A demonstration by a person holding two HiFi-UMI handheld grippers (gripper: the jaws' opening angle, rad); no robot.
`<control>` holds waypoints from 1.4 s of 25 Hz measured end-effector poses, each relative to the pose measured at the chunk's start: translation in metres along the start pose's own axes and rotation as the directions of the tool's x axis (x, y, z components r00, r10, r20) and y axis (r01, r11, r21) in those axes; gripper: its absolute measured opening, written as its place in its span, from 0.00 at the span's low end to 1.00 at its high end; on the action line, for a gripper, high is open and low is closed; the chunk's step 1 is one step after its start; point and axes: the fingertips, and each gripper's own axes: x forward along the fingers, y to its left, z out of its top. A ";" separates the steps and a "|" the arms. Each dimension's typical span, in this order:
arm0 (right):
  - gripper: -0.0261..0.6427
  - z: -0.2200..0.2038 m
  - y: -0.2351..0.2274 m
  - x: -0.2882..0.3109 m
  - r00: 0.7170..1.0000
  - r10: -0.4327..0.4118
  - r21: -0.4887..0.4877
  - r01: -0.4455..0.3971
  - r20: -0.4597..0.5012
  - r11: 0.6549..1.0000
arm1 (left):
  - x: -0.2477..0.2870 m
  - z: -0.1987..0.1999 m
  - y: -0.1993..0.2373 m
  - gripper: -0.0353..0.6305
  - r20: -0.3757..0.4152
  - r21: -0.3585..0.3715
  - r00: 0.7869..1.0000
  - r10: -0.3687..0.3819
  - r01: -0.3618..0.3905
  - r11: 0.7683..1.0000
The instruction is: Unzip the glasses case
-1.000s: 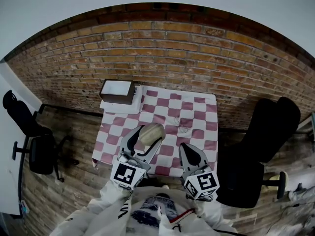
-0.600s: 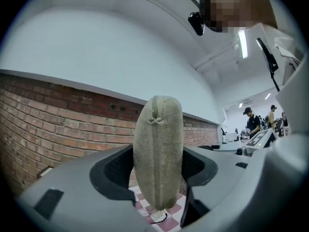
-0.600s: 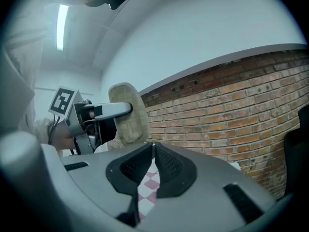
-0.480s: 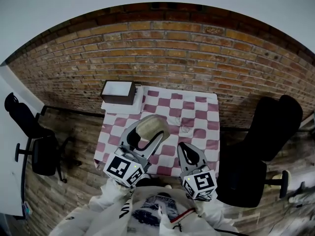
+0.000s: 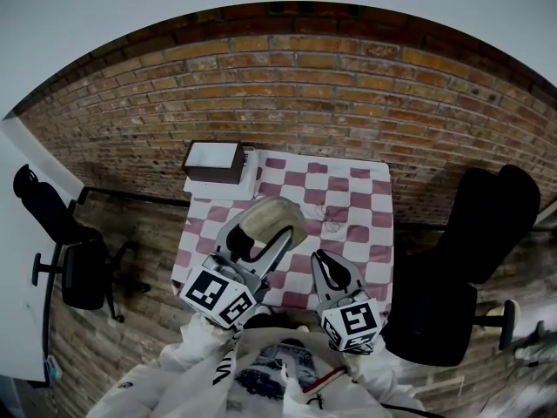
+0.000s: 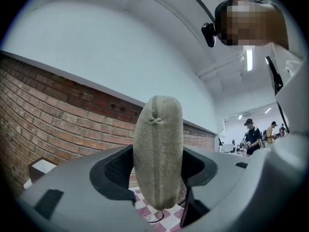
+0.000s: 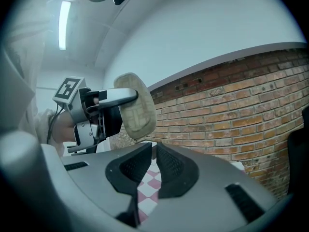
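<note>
Glasses case (image 5: pixel 272 219) had risen higher above the checkered tabletop (image 5: pixel 352 200) than a second before, I had it clamped by its flat sides in my left claw (image 5: pixel 264 236), right claw (image 5: pixel 328 261) pressed together and empty near it, box (image 5: pixel 213 159) at the tabletop's far left corner.
</note>
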 end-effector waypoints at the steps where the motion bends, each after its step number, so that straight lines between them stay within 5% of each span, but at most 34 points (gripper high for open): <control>1: 0.06 0.000 0.001 0.000 1.000 0.000 0.000 0.000 -0.001 1.000 | 0.000 0.001 -0.001 0.47 0.001 -0.004 1.000 -0.003 0.003 1.000; 7: 0.07 -0.002 0.004 -0.002 1.000 0.002 0.004 -0.002 -0.004 1.000 | 0.001 0.000 -0.009 0.47 0.006 -0.034 1.000 -0.017 0.017 0.999; 23: 0.30 -0.014 0.023 0.009 0.995 0.081 0.004 -0.081 -0.056 0.997 | 0.005 -0.004 -0.012 0.47 0.017 -0.129 0.999 -0.039 0.041 0.991; 35: 0.32 -0.022 0.028 0.018 0.993 0.089 -0.005 -0.089 -0.082 0.996 | 0.006 -0.006 -0.019 0.47 0.013 -0.155 0.998 -0.067 0.068 0.985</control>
